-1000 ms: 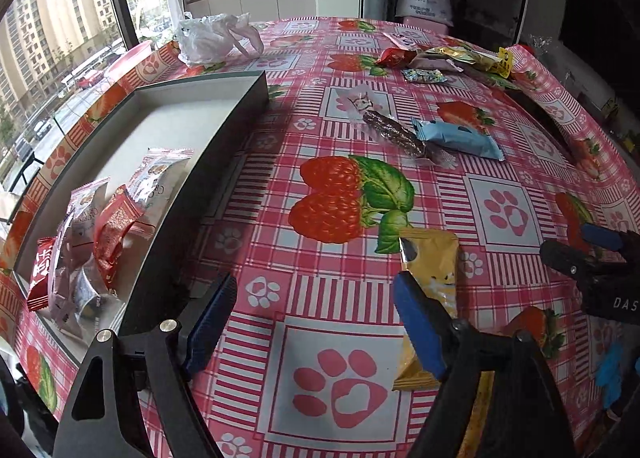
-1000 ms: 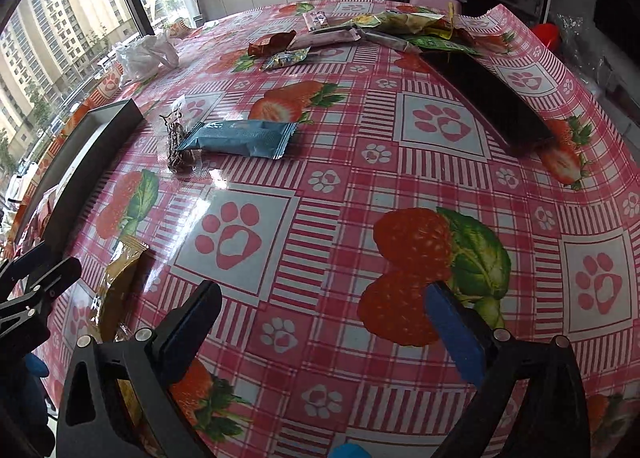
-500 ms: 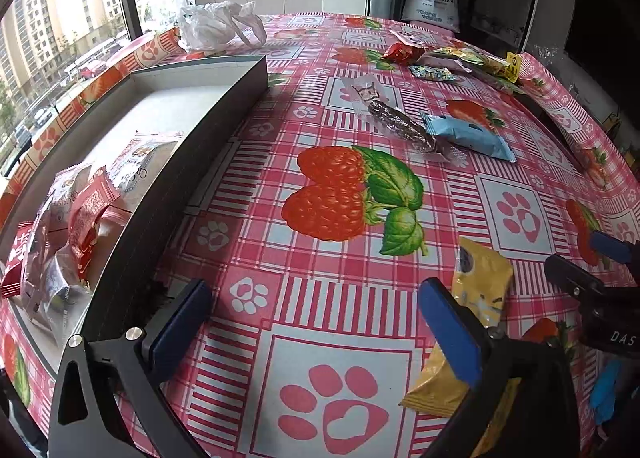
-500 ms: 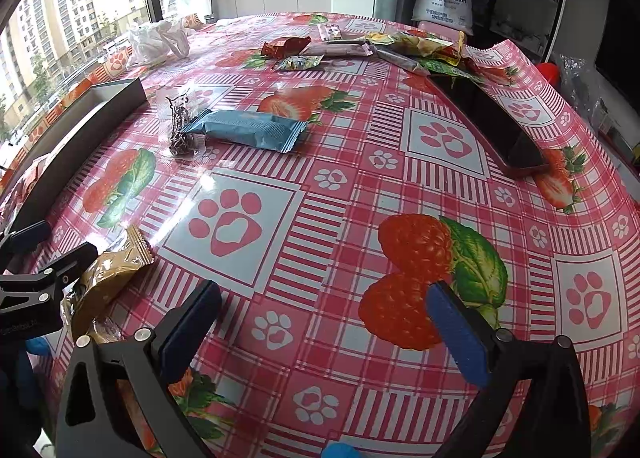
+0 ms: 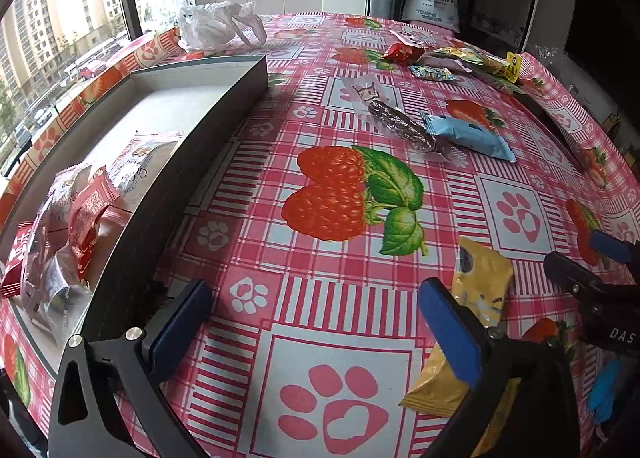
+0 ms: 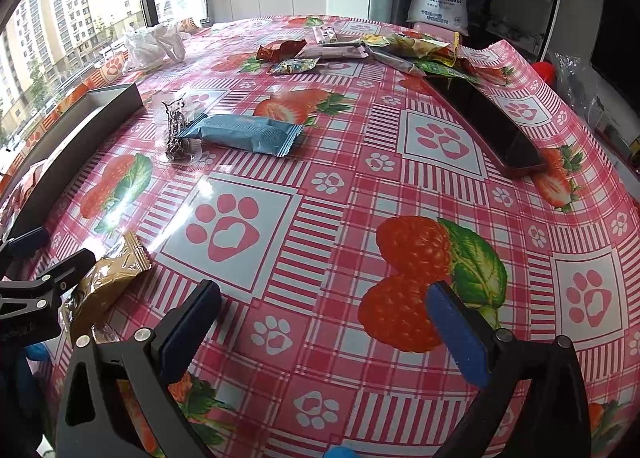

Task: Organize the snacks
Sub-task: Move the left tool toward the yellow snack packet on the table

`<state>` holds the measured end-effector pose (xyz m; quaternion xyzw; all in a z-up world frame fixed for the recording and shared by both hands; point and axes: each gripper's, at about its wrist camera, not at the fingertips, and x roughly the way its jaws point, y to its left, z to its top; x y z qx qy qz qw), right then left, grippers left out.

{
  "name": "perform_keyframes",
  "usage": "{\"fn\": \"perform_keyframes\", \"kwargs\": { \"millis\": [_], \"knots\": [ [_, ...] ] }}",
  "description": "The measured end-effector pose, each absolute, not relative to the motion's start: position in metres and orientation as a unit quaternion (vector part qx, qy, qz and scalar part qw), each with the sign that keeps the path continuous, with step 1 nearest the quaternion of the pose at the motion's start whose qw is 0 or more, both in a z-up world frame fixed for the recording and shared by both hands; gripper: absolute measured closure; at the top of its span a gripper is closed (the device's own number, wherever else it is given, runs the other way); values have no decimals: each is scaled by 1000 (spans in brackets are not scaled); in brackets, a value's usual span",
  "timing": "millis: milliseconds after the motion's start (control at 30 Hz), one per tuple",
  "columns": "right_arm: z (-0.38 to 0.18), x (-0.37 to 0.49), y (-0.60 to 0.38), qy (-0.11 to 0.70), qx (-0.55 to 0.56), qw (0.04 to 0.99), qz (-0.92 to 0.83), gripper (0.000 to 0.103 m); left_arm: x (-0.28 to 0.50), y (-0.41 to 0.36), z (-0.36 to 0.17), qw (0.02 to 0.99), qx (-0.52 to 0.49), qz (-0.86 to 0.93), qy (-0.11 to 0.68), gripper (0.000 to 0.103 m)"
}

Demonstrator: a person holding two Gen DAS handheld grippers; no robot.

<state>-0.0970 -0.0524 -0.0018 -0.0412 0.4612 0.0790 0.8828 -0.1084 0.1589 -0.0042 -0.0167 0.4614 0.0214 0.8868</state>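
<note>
My left gripper (image 5: 314,310) stands open low over the pink strawberry tablecloth with nothing between its blue pads. A yellow snack packet (image 5: 480,290) lies flat just outside its right finger (image 5: 448,330). A long grey tray (image 5: 200,145) at the left holds several red and white packets (image 5: 84,217). My right gripper (image 6: 322,310) is open too and empty, hovering over the cloth. In the right wrist view the yellow packet (image 6: 108,278) lies at the lower left, beside the left gripper (image 6: 52,250). A blue packet (image 6: 244,133) and a clear packet (image 6: 178,129) lie further off.
A heap of mixed snack packets (image 5: 452,61) sits at the far side of the table. A crumpled white plastic bag (image 5: 216,27) lies behind the tray. A dark flat tray (image 6: 488,117) lies along the right side near the table edge.
The left jaws have spread wider, and the yellow packet now lies outside the right finger rather than against it. Both views have tipped up a little over the table.
</note>
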Motion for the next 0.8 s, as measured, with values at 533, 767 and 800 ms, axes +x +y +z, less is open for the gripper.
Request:
{"fn": "perform_keyframes", "kwargs": {
  "millis": [533, 767, 800],
  "knots": [
    [-2, -97, -53, 461, -41, 883, 79, 0, -101, 158, 8, 868, -45, -6, 494, 0],
    [-2, -97, -53, 461, -41, 883, 79, 0, -31, 144, 50, 865, -67, -5, 497, 0],
    [-2, -97, -53, 461, -41, 883, 79, 0, -16, 144, 49, 860, -81, -1, 505, 0]
  ]
}}
